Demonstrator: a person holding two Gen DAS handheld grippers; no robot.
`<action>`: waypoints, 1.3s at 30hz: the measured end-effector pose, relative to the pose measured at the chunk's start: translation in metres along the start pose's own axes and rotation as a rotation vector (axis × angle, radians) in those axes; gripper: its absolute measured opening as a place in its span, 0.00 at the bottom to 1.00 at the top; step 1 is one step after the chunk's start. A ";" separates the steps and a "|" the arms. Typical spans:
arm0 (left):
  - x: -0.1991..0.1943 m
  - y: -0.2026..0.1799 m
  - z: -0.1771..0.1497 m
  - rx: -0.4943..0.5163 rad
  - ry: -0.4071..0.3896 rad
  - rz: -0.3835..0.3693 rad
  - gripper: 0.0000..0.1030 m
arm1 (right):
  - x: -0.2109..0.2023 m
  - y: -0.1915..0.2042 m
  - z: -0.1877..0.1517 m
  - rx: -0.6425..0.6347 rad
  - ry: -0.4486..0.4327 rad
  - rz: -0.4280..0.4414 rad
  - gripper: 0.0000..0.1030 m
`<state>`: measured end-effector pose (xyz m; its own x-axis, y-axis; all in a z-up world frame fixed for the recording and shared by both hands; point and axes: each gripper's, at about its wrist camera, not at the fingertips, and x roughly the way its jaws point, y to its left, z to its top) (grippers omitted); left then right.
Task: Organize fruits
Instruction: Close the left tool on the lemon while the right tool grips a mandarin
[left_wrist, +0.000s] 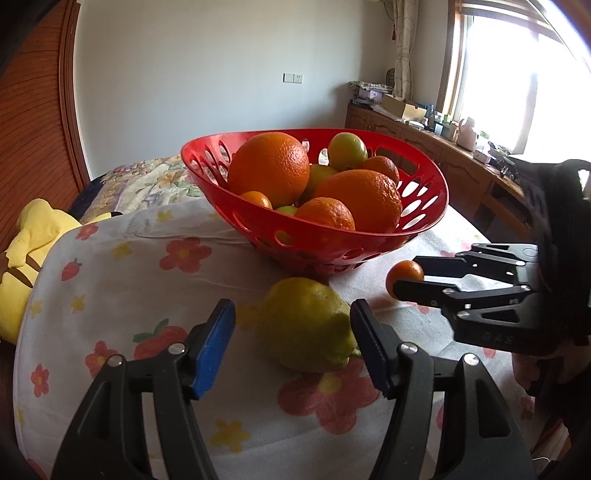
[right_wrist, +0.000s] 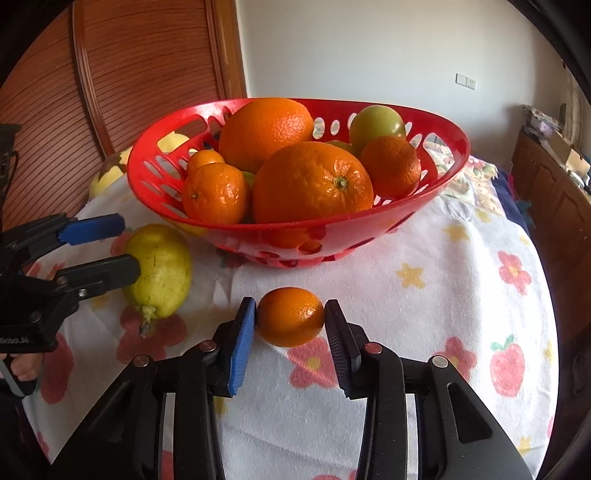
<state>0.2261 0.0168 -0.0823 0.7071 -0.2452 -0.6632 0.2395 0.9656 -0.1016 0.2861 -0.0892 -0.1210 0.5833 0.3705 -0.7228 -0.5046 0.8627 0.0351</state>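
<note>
Red basket holds most fruit. 2 left on cloth: lemon between wide-open left gripper jaws, ungripped; small orange pinched by right gripper, resting on cloth.

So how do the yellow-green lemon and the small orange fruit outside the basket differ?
The yellow-green lemon is larger and oval, with a stem nub; the small round orange fruit is smooth. The lemon sits loosely between the open left gripper fingers; the right gripper pinches the orange fruit. Both are outside the red perforated plastic basket.
</note>
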 end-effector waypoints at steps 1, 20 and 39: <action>0.002 -0.001 0.001 -0.004 0.002 -0.003 0.65 | -0.002 0.000 -0.001 0.001 -0.004 0.003 0.37; 0.025 -0.016 -0.002 0.003 0.071 -0.051 0.66 | -0.024 -0.006 -0.004 0.023 -0.058 0.033 0.37; -0.038 -0.010 -0.005 0.033 -0.043 -0.046 0.65 | -0.043 -0.001 -0.005 0.009 -0.094 0.040 0.37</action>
<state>0.1933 0.0167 -0.0593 0.7226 -0.2931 -0.6261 0.2934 0.9501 -0.1062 0.2588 -0.1078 -0.0935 0.6199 0.4350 -0.6530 -0.5233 0.8493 0.0690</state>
